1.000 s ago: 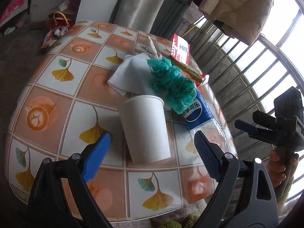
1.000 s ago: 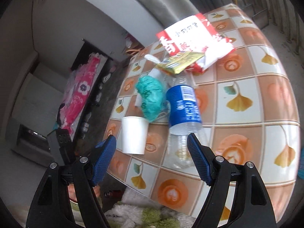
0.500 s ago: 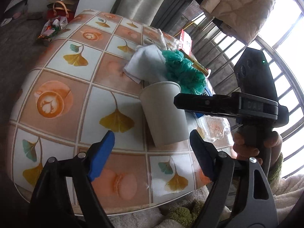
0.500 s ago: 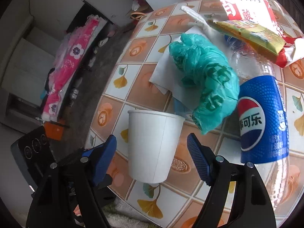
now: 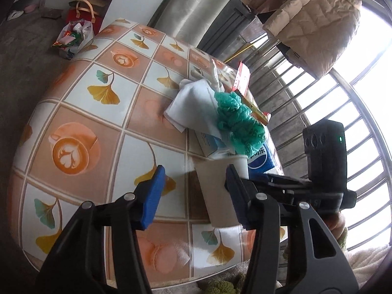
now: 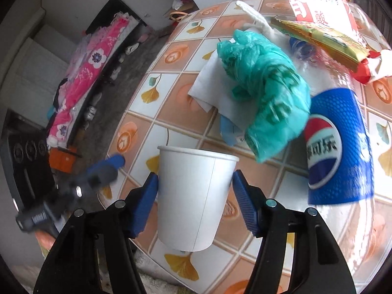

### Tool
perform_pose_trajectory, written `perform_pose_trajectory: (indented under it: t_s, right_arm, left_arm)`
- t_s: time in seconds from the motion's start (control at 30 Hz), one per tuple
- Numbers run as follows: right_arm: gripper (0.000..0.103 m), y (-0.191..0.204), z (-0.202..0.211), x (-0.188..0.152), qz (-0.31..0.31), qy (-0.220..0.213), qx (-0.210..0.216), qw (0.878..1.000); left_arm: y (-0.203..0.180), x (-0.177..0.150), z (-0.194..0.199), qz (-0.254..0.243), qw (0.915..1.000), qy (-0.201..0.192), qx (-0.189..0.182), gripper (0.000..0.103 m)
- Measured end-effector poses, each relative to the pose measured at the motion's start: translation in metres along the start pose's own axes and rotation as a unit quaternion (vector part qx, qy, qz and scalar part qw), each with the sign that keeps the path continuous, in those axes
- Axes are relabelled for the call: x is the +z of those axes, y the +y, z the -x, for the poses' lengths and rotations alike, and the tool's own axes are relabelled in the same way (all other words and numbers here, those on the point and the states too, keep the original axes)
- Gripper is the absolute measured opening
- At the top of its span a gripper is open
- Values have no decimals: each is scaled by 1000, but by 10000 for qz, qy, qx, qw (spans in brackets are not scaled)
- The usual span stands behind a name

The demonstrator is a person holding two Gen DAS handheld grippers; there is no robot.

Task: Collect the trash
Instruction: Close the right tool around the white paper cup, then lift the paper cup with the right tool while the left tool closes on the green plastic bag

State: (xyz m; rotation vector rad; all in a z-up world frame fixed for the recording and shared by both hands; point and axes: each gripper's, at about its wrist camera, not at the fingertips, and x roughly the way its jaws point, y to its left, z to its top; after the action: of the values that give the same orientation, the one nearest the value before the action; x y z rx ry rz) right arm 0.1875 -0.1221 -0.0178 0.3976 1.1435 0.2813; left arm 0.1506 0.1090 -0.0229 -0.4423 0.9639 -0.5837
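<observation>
A white paper cup [image 6: 193,196] stands upright near the table's front edge. My right gripper [image 6: 194,188] has a finger on each side of the cup, pads at or very near its walls. The cup also shows in the left wrist view [image 5: 220,191]. My left gripper [image 5: 193,186] is open and empty, just left of the cup. Behind the cup lie a crumpled green plastic bag [image 6: 267,93], a Pepsi bottle [image 6: 335,152], a white tissue [image 5: 193,105] and a red-and-white snack wrapper [image 6: 318,5].
The table [image 5: 80,112] has a tiled cloth with ginkgo leaves and coffee cups. A small blue-and-white carton [image 5: 210,144] lies under the tissue. A bag of rubbish [image 5: 73,36] sits on the floor beyond the table. Window bars [image 5: 318,112] run along the right.
My right gripper has moved forward, and its fingers now flank the cup and have narrowed onto it. My left gripper has shifted left of the cup and stays open.
</observation>
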Motion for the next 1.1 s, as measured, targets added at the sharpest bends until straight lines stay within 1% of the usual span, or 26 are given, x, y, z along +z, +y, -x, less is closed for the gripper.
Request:
perform_pose_trajectory:
  t_s: [0.13,0.23,0.33,0.53,0.63,0.7,0.77,0.83,0.9,1.0,1.1]
  right_arm:
    - [60,7,13,-20,318,-42,-216,9993]
    - [59,5,28,-36,388,-103,-223,9989]
    - [59,-2,43,-49,289,-178,-79,9994]
    - [59,-25,68,-74,-50,-246,-79,9997]
    - [59,-38,87,-94,-290,-302,36,9991]
    - [59,-53,106,-107,-560,-427,62,9975]
    - [59,-68,125,-117,-857,-622,24,9944]
    - [59,-84,144,-125,-1132,-887,-98,9896]
    - [59,-101,158,-127,-1391,-1157,-263,9831]
    - [59,-120,164,-123,-1665,-1426,-450,9746]
    - [59,-132,157,-113,-1805,-1552,-661,9690]
  left_arm:
    - [-9,17,-7,20,9999,-110,-111,47]
    - [-19,27,-16,4,9996,-131,-237,46]
    - [-30,34,-27,-39,9992,-69,-389,45]
    - [-53,41,-54,-145,9984,155,-522,45]
    - [-65,44,-65,-224,9980,206,-549,46]
    - [-71,47,-71,-228,9980,238,-532,48]
    - [-76,49,-79,-240,9984,259,-445,51]
    - [-82,51,-86,-278,9989,260,-270,57]
    - [-89,51,-95,-417,9988,241,-50,60]
    - [-99,50,-109,-696,9964,216,429,61]
    - [-104,47,-120,-843,9936,229,715,61]
